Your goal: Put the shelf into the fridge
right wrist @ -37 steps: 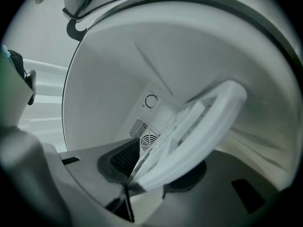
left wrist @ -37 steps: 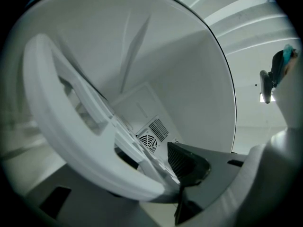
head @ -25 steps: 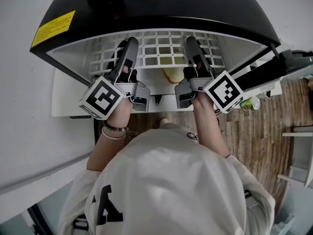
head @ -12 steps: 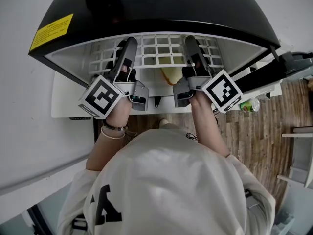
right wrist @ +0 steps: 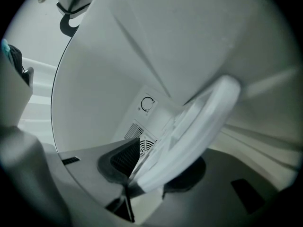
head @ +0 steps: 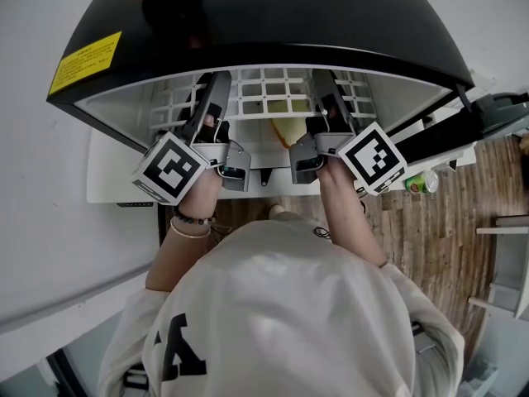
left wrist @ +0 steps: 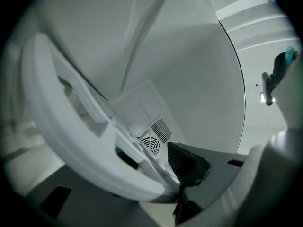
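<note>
Holding the shelf (head: pixel 273 83) inside the fridge (head: pixel 273 15), one grip on each side

Both forearms reach forward from the person's chest, side by side and close to parallel, wrists straight. The left hand-held gripper (head: pixel 216 85) and the right hand-held gripper (head: pixel 324 83) slant slightly toward each other, and their tips pass under the fridge's black top. Their marker cubes sit just outside the opening.

The head view gives the layout. The white lattice shelf lies flat high in the white compartment, with its long axis running from side to side across the opening and its front rim toward the person. A yellow label (head: pixel 87 56) sits on the fridge's top at the left. The jaw tips are hidden there under the overhang.

The gripper views show the grips. In the left gripper view, the left hand-held gripper (left wrist: pixel 158 174) is clamped on the shelf's (left wrist: pixel 71 145) thick white rim, which crosses the picture on a slant, with a dark pad pressed on each side. In the right gripper view, the right hand-held gripper (right wrist: pixel 151 178) is clenched on the rim of the shelf (right wrist: pixel 199 126) in the same way. Only these views show the fridge's back wall, with a round fan vent (left wrist: pixel 150 142) and a dial (right wrist: pixel 147 104) above it.
</note>
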Demonstrator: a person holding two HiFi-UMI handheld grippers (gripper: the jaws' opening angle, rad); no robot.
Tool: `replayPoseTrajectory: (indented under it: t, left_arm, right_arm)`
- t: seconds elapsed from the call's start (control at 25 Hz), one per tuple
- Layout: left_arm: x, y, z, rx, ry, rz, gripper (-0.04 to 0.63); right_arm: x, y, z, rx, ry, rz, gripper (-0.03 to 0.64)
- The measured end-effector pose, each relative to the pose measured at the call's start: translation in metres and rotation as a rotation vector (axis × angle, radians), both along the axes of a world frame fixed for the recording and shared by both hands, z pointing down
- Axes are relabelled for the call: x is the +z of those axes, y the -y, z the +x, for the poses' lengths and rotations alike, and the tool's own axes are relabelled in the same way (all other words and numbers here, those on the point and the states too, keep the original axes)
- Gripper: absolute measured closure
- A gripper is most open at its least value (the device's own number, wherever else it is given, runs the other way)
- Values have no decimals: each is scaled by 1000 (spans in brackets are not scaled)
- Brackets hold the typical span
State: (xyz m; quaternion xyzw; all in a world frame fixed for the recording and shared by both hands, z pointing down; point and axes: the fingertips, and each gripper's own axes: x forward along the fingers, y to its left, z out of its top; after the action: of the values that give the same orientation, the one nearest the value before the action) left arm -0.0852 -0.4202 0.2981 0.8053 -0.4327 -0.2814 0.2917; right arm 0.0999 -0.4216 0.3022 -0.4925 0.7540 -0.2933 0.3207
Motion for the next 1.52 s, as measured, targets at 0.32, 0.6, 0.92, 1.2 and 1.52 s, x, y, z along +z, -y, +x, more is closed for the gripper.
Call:
replayPoseTrajectory:
  t: [0.32,0.6,0.92,1.2,1.52]
  left_arm:
    - [-1,3,0,4,2,5,419]
    - [-1,5,1,5,6,9,419]
    - [-1,9,1,2,6,9,419]
    - [4,11,-1,-11,-19,-16,419]
    - [2,8,0,5,-54,19,403]
  right_arm:
    - [1,3,1,13,14,-5,456]
    - [-2,6,0,3,-6,15,456]
    - [-2,10,0,2,-1,16,456]
    - [-1,11,1,16,17,10,457]
    - [-4,9,-1,15,19,33,446]
